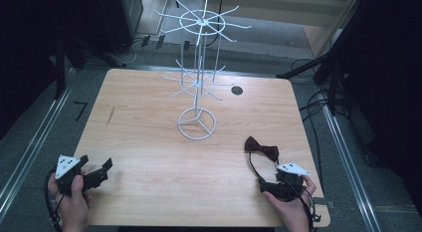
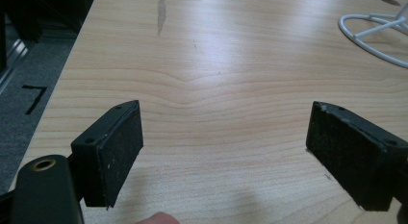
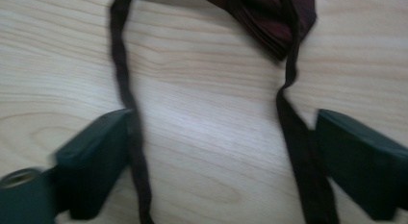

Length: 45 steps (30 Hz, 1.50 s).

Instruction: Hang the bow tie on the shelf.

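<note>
A dark red bow tie [image 1: 262,149] lies on the wooden table [image 1: 149,132] at the front right, its dark strap [image 1: 254,167] looping back toward the person. My right gripper [image 1: 278,184] sits low over that strap loop, jaws open. In the right gripper view the bow [image 3: 269,17] is at the top and both strap runs [image 3: 126,89] pass just inside the spread jaws of that gripper [image 3: 226,166]. My left gripper [image 1: 97,173] rests at the front left, open, with bare wood between the jaws of this gripper [image 2: 226,152].
A white wire display stand [image 1: 199,67] with hook arms rises from a ring base [image 1: 197,123] in the table's middle; part of the ring [image 2: 370,36] shows in the left gripper view. A dark round hole [image 1: 237,90] sits behind it. Black stands and cables surround the table.
</note>
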Each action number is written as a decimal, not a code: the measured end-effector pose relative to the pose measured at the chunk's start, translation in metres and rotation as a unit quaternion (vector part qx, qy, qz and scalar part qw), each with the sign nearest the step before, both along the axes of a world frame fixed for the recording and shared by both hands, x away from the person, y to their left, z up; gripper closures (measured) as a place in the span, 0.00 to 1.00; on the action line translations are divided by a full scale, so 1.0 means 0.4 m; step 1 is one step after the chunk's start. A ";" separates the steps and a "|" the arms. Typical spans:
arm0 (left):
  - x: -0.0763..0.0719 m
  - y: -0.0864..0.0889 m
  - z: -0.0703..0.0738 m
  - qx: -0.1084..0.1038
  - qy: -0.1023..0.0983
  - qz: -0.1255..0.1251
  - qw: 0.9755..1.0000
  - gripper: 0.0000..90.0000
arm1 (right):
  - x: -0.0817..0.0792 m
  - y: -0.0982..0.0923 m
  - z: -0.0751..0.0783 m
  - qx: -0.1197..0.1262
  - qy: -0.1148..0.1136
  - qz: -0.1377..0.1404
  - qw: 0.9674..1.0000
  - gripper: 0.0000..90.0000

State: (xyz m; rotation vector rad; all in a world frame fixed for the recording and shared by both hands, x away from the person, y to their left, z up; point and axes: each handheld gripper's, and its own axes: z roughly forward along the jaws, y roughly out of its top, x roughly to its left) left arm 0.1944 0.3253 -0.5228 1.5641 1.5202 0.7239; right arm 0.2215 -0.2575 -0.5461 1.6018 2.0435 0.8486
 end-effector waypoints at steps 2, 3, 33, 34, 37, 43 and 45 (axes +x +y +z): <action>0.000 0.000 0.000 0.001 0.000 0.000 1.000 0.15 | -0.006 0.005 0.005 0.001 -0.011 0.020 1.000 0.30; 0.000 0.000 0.000 0.001 0.000 0.000 1.000 0.15 | -0.006 0.005 0.005 0.001 -0.011 0.020 1.000 0.30; -0.002 0.001 0.000 -0.002 -0.004 0.003 1.000 0.15 | 0.004 0.104 0.192 0.120 -0.188 0.061 0.973 1.00; -0.002 0.001 0.000 -0.002 -0.003 0.002 1.000 0.15 | 0.008 0.105 0.199 0.126 -0.193 0.058 0.971 1.00; -0.001 0.002 0.000 -0.002 -0.003 0.002 1.000 0.15 | 0.012 0.108 0.219 0.137 -0.203 0.051 0.968 1.00; -0.001 0.002 0.000 -0.003 -0.002 0.001 1.000 0.15 | 0.017 0.125 0.261 0.138 -0.231 0.057 0.961 1.00; -0.001 0.003 0.000 -0.003 -0.001 0.001 1.000 0.15 | 0.017 0.129 0.269 0.138 -0.236 0.058 0.960 1.00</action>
